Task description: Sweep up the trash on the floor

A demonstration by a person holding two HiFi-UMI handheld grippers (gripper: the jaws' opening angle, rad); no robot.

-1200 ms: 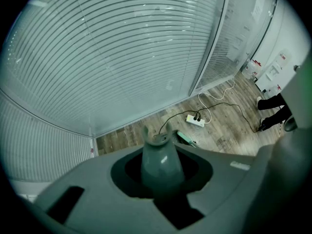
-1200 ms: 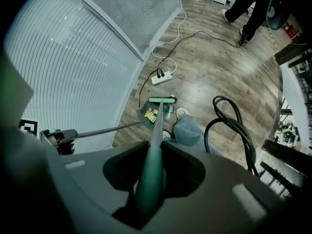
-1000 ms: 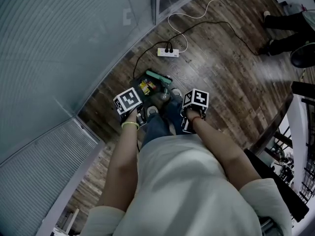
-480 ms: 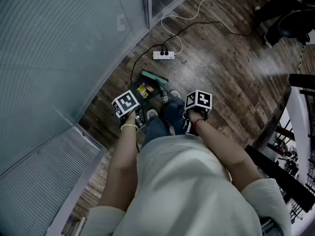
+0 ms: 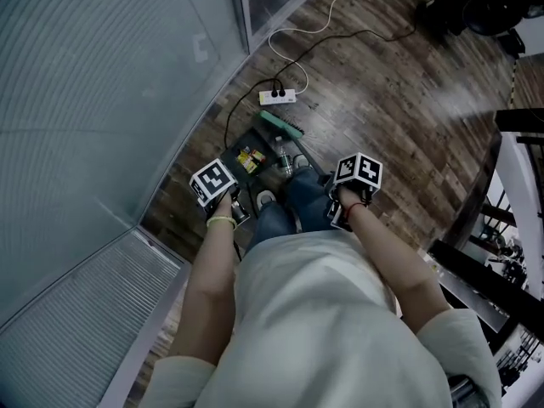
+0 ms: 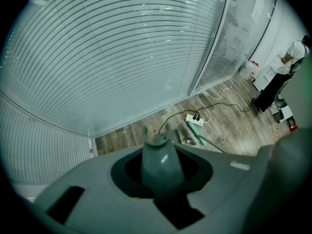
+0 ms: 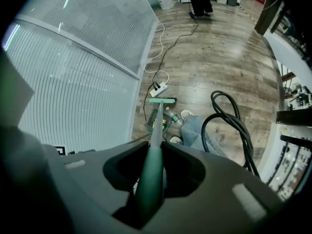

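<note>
Over the floor (image 5: 399, 109), right gripper (image 7: 151, 172) clamps the broom (image 7: 157, 123), head down and away; left gripper (image 6: 161, 172) clamps dustpan handle (image 6: 158, 155).

left gripper (image 5: 231, 204): gripping dustpan handle (image 6: 160, 155) | right gripper (image 5: 342, 213): gripping broom handle (image 7: 152, 179)

Dark wood floor (image 5: 399, 100) meets ribbed glass wall (image 5: 102, 100).

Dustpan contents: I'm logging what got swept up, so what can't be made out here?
- Trash in the dustpan: too small in the head view to identify; the broom handle crosses it in the right gripper view.
- Dustpan in the left gripper view: mostly hidden behind the dustpan handle and the left gripper gripping it.
- Bottle: too small to tell whether it lies inside the pan or beside it.
</note>
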